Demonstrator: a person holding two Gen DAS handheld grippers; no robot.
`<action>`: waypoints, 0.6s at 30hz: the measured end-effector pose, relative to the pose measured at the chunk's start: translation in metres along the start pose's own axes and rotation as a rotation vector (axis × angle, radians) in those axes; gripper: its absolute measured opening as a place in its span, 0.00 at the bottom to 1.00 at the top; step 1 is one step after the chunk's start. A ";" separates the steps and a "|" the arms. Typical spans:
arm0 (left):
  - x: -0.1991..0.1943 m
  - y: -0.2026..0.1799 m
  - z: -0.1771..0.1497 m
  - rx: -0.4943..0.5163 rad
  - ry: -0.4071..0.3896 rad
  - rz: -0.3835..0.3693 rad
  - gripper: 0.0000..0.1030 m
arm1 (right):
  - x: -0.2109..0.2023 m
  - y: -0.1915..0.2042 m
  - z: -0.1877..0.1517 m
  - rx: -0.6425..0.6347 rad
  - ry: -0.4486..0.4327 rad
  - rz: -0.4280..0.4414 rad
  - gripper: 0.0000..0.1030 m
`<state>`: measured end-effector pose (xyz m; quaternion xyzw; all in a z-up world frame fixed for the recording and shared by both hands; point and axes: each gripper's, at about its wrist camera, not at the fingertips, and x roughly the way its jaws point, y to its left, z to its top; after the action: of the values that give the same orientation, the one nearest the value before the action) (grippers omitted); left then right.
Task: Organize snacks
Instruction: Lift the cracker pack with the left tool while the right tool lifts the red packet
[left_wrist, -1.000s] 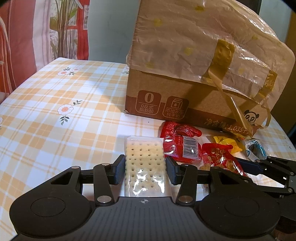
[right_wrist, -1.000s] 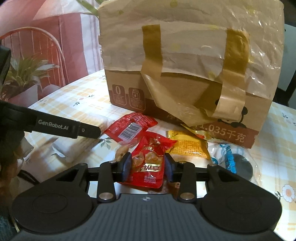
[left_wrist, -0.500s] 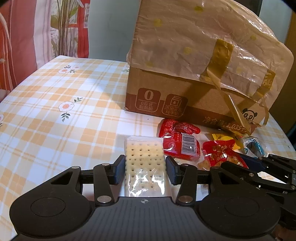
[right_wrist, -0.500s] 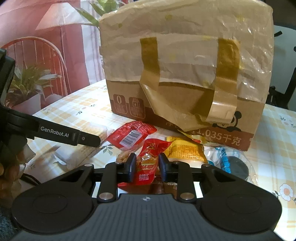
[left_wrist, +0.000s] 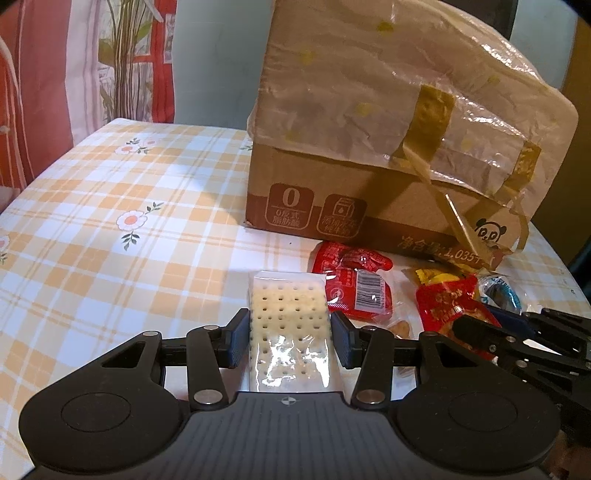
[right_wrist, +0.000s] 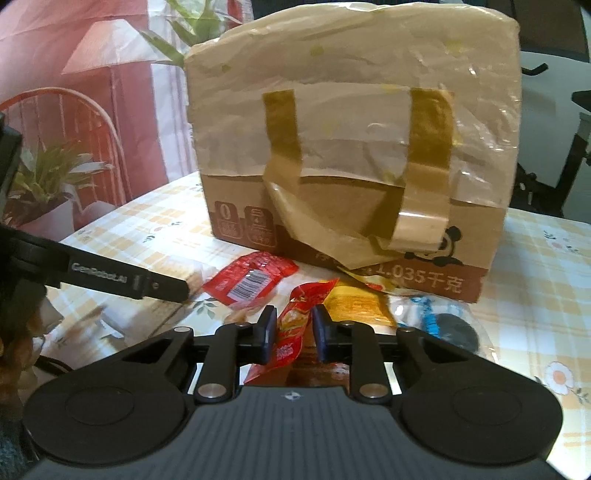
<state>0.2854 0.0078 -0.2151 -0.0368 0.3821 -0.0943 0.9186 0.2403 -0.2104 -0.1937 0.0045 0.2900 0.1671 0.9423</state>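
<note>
Left wrist view only: left tongs (left_wrist: 289, 336) pinching cracker pack (left_wrist: 288, 314). Right wrist view: right tongs (right_wrist: 294, 334) have just been closing, pinching red pouch (right_wrist: 293, 328); dark cookie (right_wrist: 456, 330) to their right.

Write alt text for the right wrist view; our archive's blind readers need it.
The right gripper pinches a red snack packet, its jaws just closing on it, before a taped cardboard box. Other snack packets lie on the checked tablecloth.
</note>
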 end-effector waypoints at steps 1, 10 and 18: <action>-0.002 0.000 0.000 0.001 -0.003 -0.002 0.48 | -0.003 -0.002 -0.001 0.012 -0.001 0.003 0.22; -0.012 -0.002 0.002 0.012 -0.025 -0.014 0.48 | -0.015 -0.006 -0.001 0.042 -0.001 -0.010 0.10; -0.017 0.001 0.002 0.008 -0.039 -0.019 0.48 | -0.021 -0.004 -0.001 0.044 -0.009 -0.013 0.08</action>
<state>0.2757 0.0119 -0.2020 -0.0387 0.3635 -0.1037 0.9250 0.2246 -0.2207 -0.1830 0.0240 0.2895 0.1546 0.9443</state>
